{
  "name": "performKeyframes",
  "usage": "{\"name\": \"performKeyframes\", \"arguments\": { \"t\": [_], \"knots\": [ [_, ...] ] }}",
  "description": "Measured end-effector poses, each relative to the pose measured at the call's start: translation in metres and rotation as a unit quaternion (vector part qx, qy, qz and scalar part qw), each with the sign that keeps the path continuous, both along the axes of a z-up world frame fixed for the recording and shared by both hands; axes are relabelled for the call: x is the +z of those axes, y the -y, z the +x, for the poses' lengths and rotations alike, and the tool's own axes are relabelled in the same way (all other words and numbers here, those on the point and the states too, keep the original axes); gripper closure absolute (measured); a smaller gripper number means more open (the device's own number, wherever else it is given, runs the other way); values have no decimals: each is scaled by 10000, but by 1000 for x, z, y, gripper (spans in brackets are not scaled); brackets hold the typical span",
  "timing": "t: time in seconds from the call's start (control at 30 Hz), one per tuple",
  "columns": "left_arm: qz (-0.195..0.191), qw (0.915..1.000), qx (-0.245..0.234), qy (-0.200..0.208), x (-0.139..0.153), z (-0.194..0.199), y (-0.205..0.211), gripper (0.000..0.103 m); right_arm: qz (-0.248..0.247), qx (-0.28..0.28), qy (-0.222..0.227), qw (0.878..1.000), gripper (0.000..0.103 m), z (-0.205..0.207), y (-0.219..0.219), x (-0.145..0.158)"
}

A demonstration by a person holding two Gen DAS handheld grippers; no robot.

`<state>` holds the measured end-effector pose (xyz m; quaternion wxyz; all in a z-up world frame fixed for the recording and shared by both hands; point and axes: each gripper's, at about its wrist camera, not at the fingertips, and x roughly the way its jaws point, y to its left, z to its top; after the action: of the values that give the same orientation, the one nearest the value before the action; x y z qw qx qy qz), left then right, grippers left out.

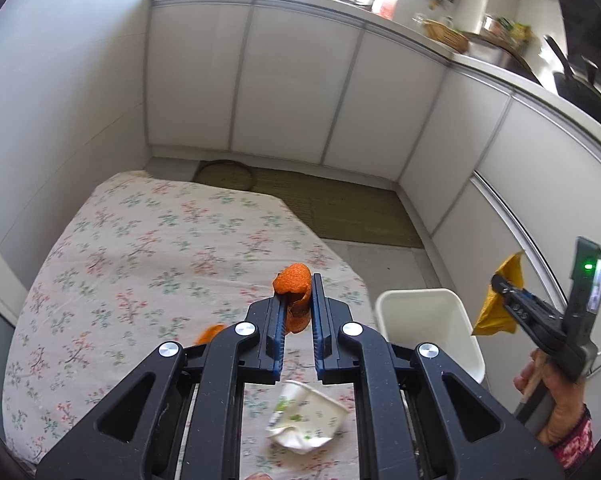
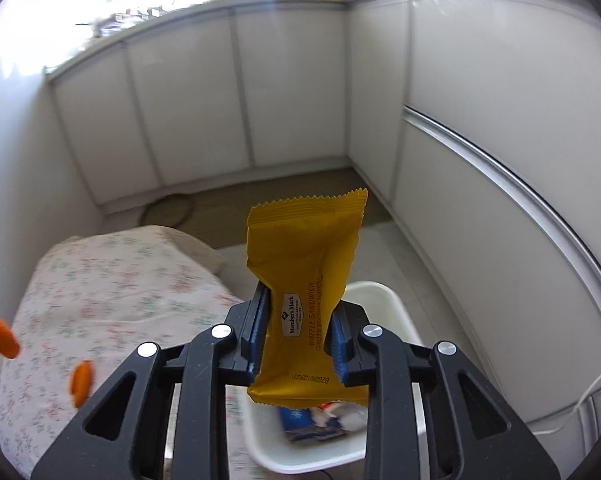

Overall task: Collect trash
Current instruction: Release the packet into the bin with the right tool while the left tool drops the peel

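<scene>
You are mid-carry with both hands loaded, and the white plastic bin [image 2: 380,304] is the landmark to steer by. Your right gripper [image 2: 298,336] has its jaws pressed in on the yellow foil snack wrapper [image 2: 306,264], holding it upright by its lower half, directly above the bin's open mouth. Inside the bin, below the wrapper, you can already see a blue-and-white packet [image 2: 320,420], so at least 1 piece looks collected.

Your left gripper [image 1: 298,308] is closed nearly all the way on a curled orange peel [image 1: 294,288], held above the floral tablecloth [image 1: 140,248] to the left of the bin, not yet over it (the left view shows the bin's near rim [image 1: 416,294] off to that gripper's right).

The step in hand looks like the drop of the wrapper. The next move calls for you to ease the right jaws apart while the wrapper hangs over the opening; being light and stiff, it may flutter or catch on a pad, so lower it toward the rim first. Then swing the left gripper rightward until the peel sits over the bin before you release.

2 pieces remain on the cloth to the left of the bin: a crushed white paper cup [image 1: 304,416] and a small orange peel scrap [image 2: 80,382]. Those are likely your following picks.
</scene>
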<state>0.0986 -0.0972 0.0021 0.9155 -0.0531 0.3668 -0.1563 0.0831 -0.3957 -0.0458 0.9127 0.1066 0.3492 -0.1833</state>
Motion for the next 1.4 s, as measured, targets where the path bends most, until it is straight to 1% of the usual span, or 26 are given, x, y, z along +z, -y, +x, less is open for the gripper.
{"name": "performKeyframes", "arguments": {
  "t": [0.03, 0.1, 0.13, 0.17, 0.2, 0.3, 0.47, 0.63, 0.73, 0.93, 1.0, 1.13, 1.3, 1.33, 1.4],
  "knots": [
    [13, 10000, -48, 3, 0, 0, 6, 92, 1, -87, -34, 10000, 66, -2, 7, -3],
    [41, 9999, -167, 8, 1, 0, 21, 92, 59, -210, -64, 9997, 51, -7, 17, -7],
    [46, 9997, -242, 13, 1, 0, 30, 92, 102, -258, -49, 9996, 47, -9, 21, -8],
    [46, 9995, -297, 18, 2, 0, 36, 92, 139, -315, -8, 9994, 40, -13, 26, -8],
    [39, 9994, -354, 26, 3, 0, 44, 92, 149, -352, 24, 9993, 36, -15, 28, -7],
    [6, 9983, -573, 37, 6, -1, 69, 92, 158, -456, 138, 9987, 29, -26, 42, -4],
    [3, 9946, -1027, 113, 9, -6, 120, 92, 286, -508, 375, 9976, 25, -50, 62, 2],
    [57, 9891, -1463, 126, 7, -12, 173, 92, 331, -611, 479, 9964, 24, -70, 78, 5],
    [96, 9857, -1681, 97, 4, -15, 201, 92, 314, -751, 507, 9954, 22, -83, 90, 5],
    [190, 9787, -2045, 63, -2, -24, 245, 91, 276, -1048, 412, 9933, 21, -110, 113, -3],
    [226, 9769, -2122, 47, -4, -26, 255, 88, 321, -1156, 385, 9920, 21, -117, 120, -7],
    [270, 9739, -2254, -74, -10, -26, 273, 86, 382, -1314, 385, 9898, 21, -125, 127, -11],
    [383, 9740, -2230, -42, -12, -29, 282, 73, 386, -1455, 465, 9875, 17, -130, 130, -8],
    [405, 9741, -2225, -34, -12, -29, 282, 68, 384, -1475, 492, 9871, 17, -131, 130, -7],
    [490, 9750, -2167, -20, -14, -28, 279, 55, 376, -1522, 543, 9861, 16, -133, 128, -5]
  ]
}}
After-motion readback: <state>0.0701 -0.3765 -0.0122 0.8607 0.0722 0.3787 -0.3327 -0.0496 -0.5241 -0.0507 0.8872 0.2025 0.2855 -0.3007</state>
